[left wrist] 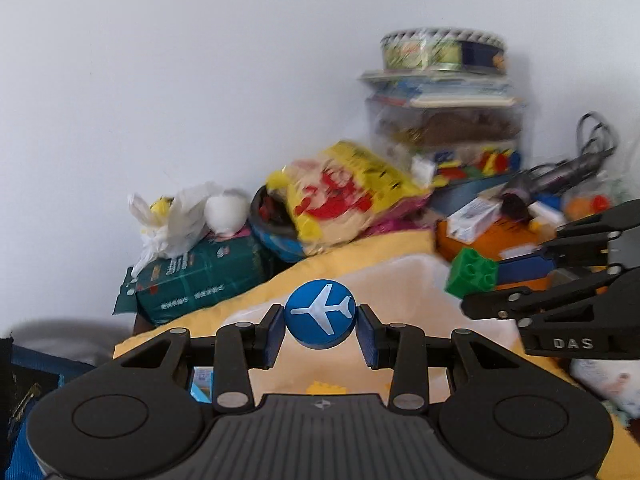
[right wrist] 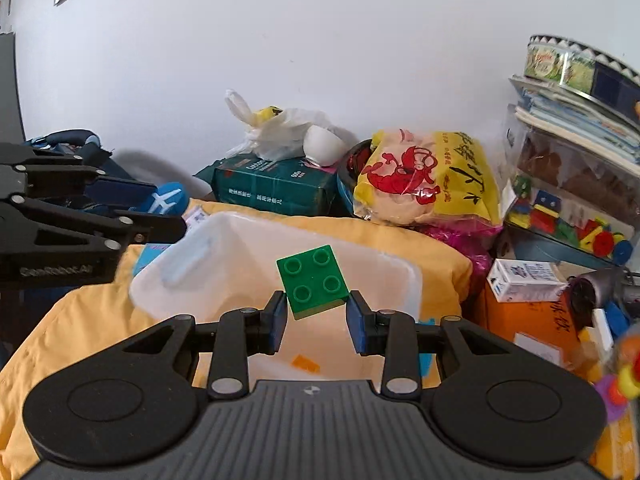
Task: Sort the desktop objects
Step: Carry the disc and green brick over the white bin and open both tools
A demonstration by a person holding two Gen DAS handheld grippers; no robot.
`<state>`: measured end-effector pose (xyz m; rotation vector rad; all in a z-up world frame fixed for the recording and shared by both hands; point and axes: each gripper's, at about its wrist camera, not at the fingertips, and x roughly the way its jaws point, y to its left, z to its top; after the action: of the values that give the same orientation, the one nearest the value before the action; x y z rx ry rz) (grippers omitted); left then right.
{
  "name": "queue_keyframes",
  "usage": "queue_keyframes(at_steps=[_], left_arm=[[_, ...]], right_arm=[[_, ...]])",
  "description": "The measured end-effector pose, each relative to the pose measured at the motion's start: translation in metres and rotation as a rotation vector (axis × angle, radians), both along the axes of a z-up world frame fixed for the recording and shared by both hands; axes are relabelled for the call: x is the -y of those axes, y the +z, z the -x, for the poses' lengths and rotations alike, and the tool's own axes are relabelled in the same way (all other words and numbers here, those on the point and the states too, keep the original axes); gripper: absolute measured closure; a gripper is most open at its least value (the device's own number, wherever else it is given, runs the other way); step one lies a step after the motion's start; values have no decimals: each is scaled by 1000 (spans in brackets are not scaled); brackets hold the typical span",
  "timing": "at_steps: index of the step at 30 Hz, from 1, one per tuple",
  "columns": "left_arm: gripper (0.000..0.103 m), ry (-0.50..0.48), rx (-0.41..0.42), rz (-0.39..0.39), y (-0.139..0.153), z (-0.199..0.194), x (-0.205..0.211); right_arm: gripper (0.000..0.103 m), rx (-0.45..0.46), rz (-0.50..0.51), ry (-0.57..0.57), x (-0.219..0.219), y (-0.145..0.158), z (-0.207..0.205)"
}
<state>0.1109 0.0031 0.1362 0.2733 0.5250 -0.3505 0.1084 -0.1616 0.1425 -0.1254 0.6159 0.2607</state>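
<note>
- Left gripper [left wrist: 320,330] holds a blue round block with a white aeroplane [left wrist: 320,314], pinched across its width between the blue pads; the printed face tips toward the camera. Held clear of the surface, above the yellow cloth [left wrist: 384,248] — judged carried, ready for sorting.
- Right gripper [right wrist: 317,318] holds a green four-stud building brick [right wrist: 314,282], fingers narrow on its two lower sides; the brick sits skewed, one corner down. Grip looks shallow, low on the brick, so it may pivot if jolted.
- White plastic bin [right wrist: 400,268] lies open directly beneath and ahead of the right gripper, on the yellow cloth; a small orange piece [right wrist: 306,363] lies at its bottom. Judged the likely drop point for both pieces.
- Both grippers hang near one another over the bin's near side, left one at the bin's left rim in the right-wrist view. Room between them is tight; releasing one at a time seems safer.
- Far edge of the desk is crowded against the wall: green tissue pack [right wrist: 276,192], yellow snack bag [right wrist: 428,180], clear tub of coloured toy pieces [right wrist: 568,216], an orange box [right wrist: 520,320] at the bin's right. Open room lies only above the bin and toward the near side.
</note>
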Motion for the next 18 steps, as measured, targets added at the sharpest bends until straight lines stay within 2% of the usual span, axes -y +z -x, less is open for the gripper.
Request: queue_keyframes(at_steps=[4,8,11,14,18], left_arm=[[61,70,-80,4,-37,-32,3],[60,82,-142,35,-45,-34,-5],[60,86,-129,66,-36,-18,-18],[59,64,-109,134,-25,6,-33],[55,43,-69,118,-24,43,-44]], right_arm=[[66,-78,23,-50,-7,-34,-23],[59,-84,15,-78,-5,-39,-21],[56,-37,1,-62,-3,-28,-4],[56,6,-12,-40,-3,-18,15],[52,31,-28,-15,-2,-14,39]])
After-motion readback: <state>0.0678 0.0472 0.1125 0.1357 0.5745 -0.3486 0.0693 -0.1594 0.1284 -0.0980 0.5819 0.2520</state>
